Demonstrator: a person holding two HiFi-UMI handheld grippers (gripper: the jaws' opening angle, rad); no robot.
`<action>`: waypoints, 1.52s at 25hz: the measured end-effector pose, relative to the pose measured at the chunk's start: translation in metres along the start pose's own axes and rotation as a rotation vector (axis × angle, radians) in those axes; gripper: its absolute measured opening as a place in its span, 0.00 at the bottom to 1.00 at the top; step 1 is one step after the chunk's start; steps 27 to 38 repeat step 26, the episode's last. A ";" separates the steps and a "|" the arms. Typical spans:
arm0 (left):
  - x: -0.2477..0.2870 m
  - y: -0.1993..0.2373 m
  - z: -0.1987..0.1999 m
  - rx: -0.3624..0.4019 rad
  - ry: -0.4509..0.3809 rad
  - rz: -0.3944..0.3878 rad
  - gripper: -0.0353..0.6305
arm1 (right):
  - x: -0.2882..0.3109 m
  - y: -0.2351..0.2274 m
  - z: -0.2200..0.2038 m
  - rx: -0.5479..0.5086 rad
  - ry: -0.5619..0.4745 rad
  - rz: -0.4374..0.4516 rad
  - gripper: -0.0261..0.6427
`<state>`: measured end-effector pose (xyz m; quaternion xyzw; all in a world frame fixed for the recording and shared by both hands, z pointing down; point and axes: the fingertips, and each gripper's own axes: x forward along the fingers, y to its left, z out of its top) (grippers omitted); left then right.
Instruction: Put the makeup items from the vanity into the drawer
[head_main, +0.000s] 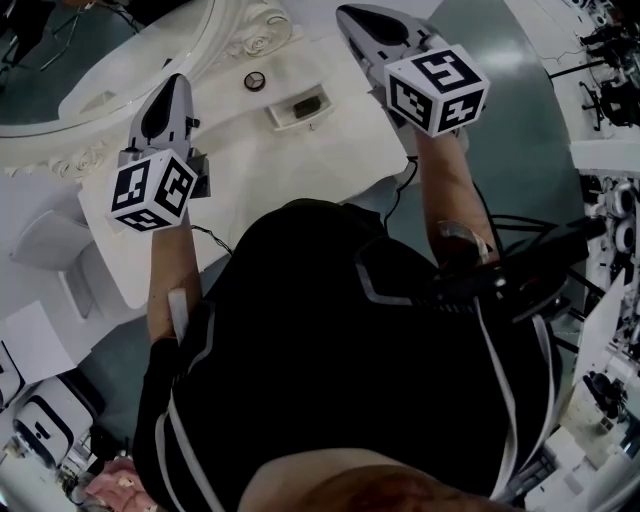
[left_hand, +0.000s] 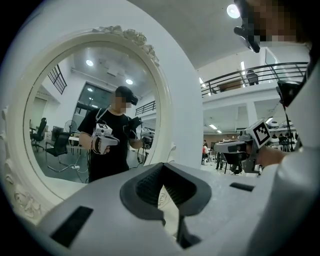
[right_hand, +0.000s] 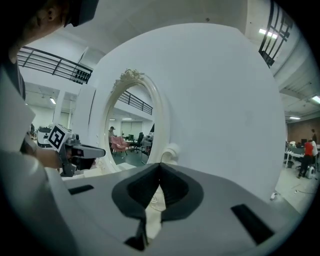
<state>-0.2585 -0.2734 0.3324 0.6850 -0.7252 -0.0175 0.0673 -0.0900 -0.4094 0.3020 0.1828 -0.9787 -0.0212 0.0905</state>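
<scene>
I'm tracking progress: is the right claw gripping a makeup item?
No, in the right gripper view the right claw is shut with nothing held in it.

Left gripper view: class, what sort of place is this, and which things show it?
Probably a large open lab or office hall with a vanity set up inside: an ornate oval mirror, a railed balcony above, and office chairs reflected in the glass.

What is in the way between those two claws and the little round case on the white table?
Nothing visible. The left gripper and right gripper hang shut and empty above the vanity. The round case lies bare on its top, with an open box beside it.
</scene>
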 end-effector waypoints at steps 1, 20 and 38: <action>0.000 0.001 0.000 0.000 0.001 0.003 0.06 | 0.000 -0.001 0.000 -0.004 0.000 -0.003 0.05; -0.003 0.002 0.001 0.025 0.002 0.032 0.06 | 0.004 -0.007 0.000 -0.002 -0.015 -0.019 0.04; -0.004 0.003 0.001 0.026 0.000 0.037 0.06 | 0.004 -0.006 -0.001 -0.010 -0.012 -0.018 0.04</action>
